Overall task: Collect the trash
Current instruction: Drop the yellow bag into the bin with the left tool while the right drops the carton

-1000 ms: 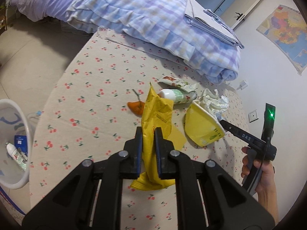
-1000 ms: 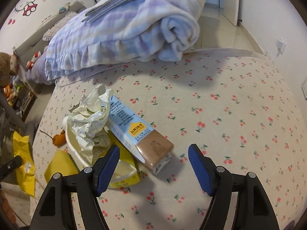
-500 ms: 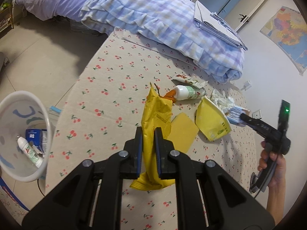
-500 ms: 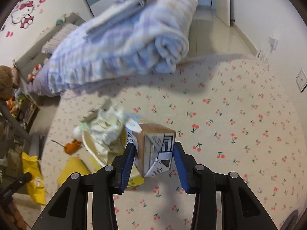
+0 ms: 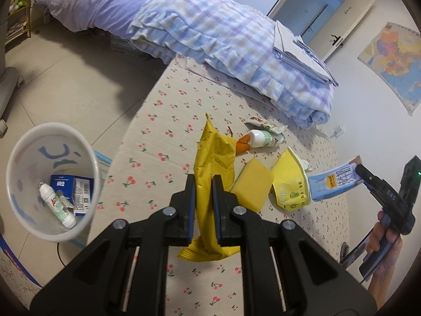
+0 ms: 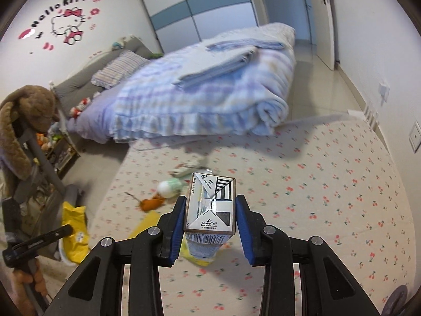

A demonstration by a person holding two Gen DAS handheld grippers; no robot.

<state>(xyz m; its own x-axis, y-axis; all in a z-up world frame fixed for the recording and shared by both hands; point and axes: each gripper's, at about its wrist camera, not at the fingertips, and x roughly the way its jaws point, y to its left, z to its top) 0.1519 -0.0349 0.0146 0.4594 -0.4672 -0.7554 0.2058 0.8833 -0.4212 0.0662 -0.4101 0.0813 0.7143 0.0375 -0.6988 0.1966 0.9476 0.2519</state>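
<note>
Bedroom with tiled floor; cherry-print mattress (image 5: pixel 168 137) at centre, abutting a bed under a plaid quilt (image 5: pixel 236 44) topped by folded sheets (image 5: pixel 297 47). White waste bin (image 5: pixel 23 142) on the floor left of the mattress, containing a small white bottle (image 5: pixel 56 205) and a blue box (image 5: pixel 71 187). On the mattress, grouped: yellow paper bowl (image 5: pixel 289 184) tipped on its side, yellow sponge (image 5: pixel 252 184) just beside it, white bottle (image 5: pixel 263 139) lying flat, orange scrap (image 5: pixel 243 143) touching the bottle cap, crumpled wrapper (image 5: pixel 263 126) behind. Left gripper (image 5: pixel 203 187) fully closed, pinching a yellow snack bag (image 5: pixel 214 155) held upright above the mattress. Right gripper (image 6: pixel 209 216) closing, blue pads against both sides of a drink carton (image 6: pixel 210 205), lifted clear of the mattress; carton base toward the camera.
</note>
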